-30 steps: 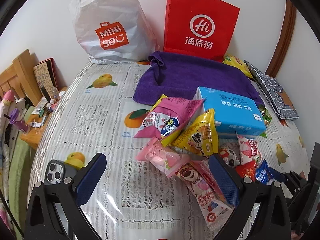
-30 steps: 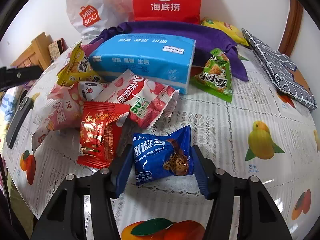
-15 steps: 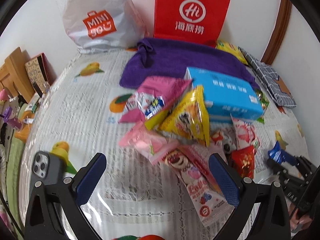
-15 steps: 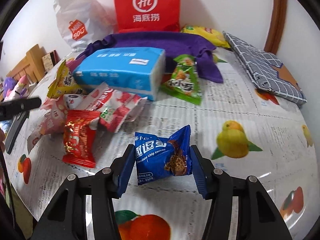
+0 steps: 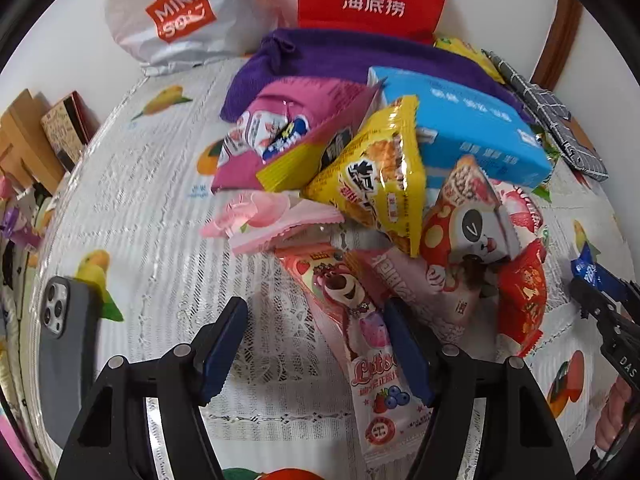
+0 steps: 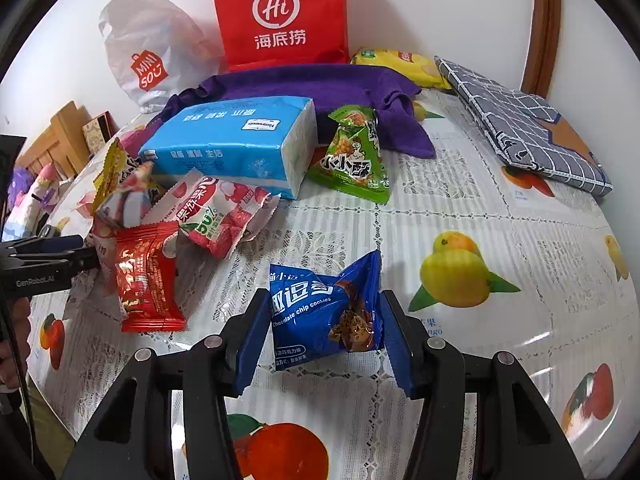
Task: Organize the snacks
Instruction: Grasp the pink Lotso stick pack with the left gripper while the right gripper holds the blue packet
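My right fingers [image 6: 322, 330] clamp a blue cookie packet [image 6: 324, 314] above the bench [image 6: 460, 216], while my left fingers [image 5: 316, 350], just closing yet apart, straddle a pink bear wrapper [image 5: 352, 312] in the snack pile.

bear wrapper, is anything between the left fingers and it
No. The bear wrapper already lies between the left gripper fingers, which have just been closing; its right edge sits at the right finger, with a gap to the left finger.
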Available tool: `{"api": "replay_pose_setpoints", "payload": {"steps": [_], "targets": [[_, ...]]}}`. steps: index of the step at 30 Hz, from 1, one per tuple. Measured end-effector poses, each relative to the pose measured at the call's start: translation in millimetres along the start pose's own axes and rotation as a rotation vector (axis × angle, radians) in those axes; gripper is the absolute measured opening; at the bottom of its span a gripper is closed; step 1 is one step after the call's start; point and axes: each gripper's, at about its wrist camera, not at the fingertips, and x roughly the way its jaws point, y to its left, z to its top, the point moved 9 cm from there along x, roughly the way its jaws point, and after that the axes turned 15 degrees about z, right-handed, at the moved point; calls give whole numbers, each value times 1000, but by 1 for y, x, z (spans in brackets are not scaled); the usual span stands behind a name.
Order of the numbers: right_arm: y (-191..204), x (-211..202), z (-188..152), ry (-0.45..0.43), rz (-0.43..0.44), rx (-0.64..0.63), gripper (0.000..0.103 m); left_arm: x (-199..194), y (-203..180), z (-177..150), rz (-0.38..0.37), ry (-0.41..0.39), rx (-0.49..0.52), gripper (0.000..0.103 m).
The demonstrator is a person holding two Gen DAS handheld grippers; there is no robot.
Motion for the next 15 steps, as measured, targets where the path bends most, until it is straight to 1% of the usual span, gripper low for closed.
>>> {"api": "replay_pose_setpoints", "payload": {"steps": [1,2,3,4,5,7,9,11,13,14,15], "targets": [[0,-1,0,0,-2,-3,54,0,0,-1,11,-8,8,61],[0,-2,0,-2,-6,-6,54,-1,-1,0,15,-15,16,53],[0,-3,1,-3,-12,-9,54,-2,0,-1,12,-20,22,48],[0,-4,1,-4,-16,-10,54,-4,1,-2,7,-22,21,37],[0,-5,1,-6,-20,-10,54,-5,2,-3,6,-22,21,30],[-1,-6,1,-10,-21,-5,54,-6,5,-3,10,-22,23,29],[-1,-7,1,-14,-19,2,54,-4,6,-3,15,-25,18,34],[-1,-8,0,-13,-22,5,54,-4,5,-2,26,-35,22,34],[0,-10,0,-14,-24,4,54,-6,4,-3,23,-40,26,27],[1,-11,0,-16,-27,1,54,-8,3,-4,11,-37,29,21],[1,-13,0,-19,-30,0,54,-10,3,-4,2,-35,32,20]]}}
